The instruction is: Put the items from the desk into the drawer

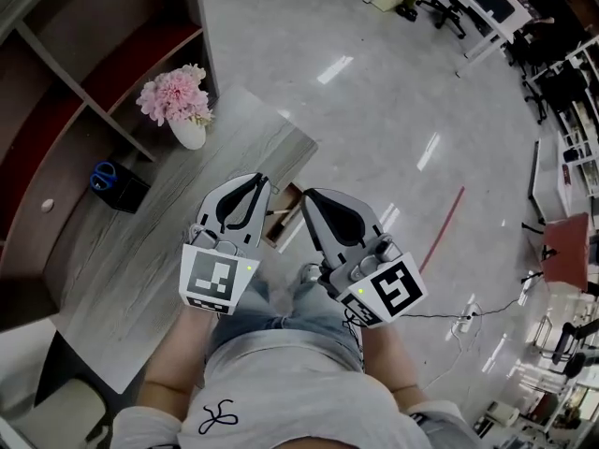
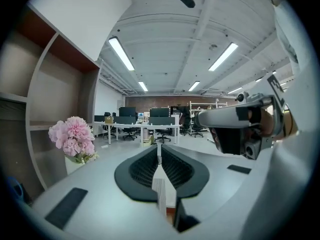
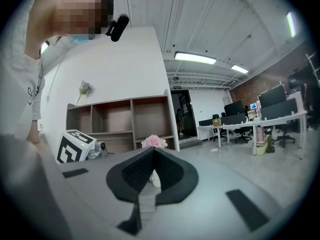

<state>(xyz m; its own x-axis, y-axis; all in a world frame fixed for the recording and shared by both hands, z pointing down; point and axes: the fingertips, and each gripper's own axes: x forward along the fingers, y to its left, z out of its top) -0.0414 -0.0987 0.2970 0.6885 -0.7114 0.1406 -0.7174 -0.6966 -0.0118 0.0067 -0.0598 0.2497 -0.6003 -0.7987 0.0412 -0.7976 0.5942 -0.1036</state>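
My left gripper (image 1: 261, 180) and right gripper (image 1: 307, 195) hang side by side over the desk's right edge. Both are shut with nothing between their jaws. Between them shows a slice of the open wooden drawer (image 1: 283, 216), mostly hidden by the grippers. On the grey wood desk (image 1: 140, 251) stand a white vase of pink flowers (image 1: 178, 101) and a blue object on a black box (image 1: 110, 181). In the left gripper view the shut gripper (image 2: 159, 148) points past the flowers (image 2: 72, 136). In the right gripper view the shut gripper (image 3: 152, 153) points at the flowers (image 3: 154, 142).
Brown shelving (image 1: 65, 82) backs the desk at the left. The shelving (image 3: 120, 118) also fills the right gripper view's middle. Polished floor (image 1: 393, 110) spreads to the right, with office desks and chairs (image 1: 468, 7) far off. A cable and power strip (image 1: 465, 324) lie on the floor.
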